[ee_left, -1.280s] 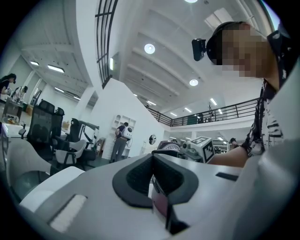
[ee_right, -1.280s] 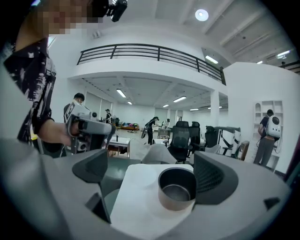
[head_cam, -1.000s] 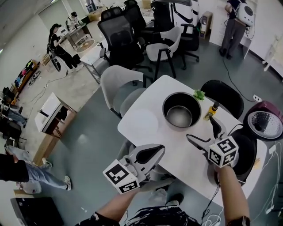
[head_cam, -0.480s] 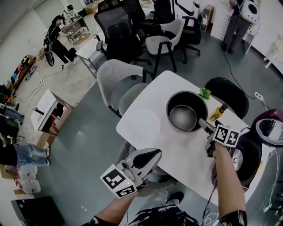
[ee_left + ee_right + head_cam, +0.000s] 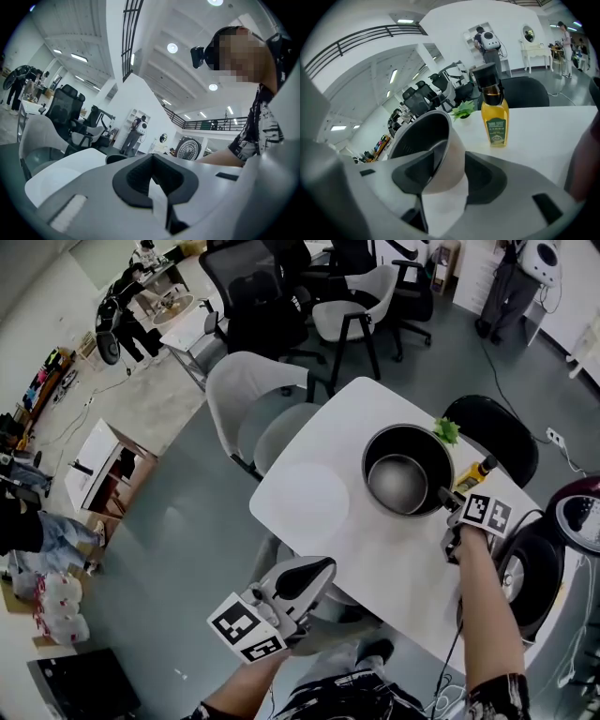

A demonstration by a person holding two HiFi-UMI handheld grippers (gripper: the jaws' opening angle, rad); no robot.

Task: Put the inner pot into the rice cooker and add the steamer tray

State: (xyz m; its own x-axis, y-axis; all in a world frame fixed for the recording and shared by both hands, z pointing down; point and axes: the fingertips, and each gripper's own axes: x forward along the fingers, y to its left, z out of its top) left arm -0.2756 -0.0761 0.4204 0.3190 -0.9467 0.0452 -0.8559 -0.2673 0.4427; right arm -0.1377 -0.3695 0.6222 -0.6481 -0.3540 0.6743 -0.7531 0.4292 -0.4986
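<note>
An open-plan office that is also serving as a test workspace.
Black swivel chairs (image 5: 258, 310) are crowding round a white desk (image 5: 192, 329) on a grey floor (image 5: 187, 549). People (image 5: 122, 310) are working in the far corner, ceiling lights (image 5: 172, 48) are glowing overhead, and a railed gallery (image 5: 211, 124) is running along the back wall.
</note>
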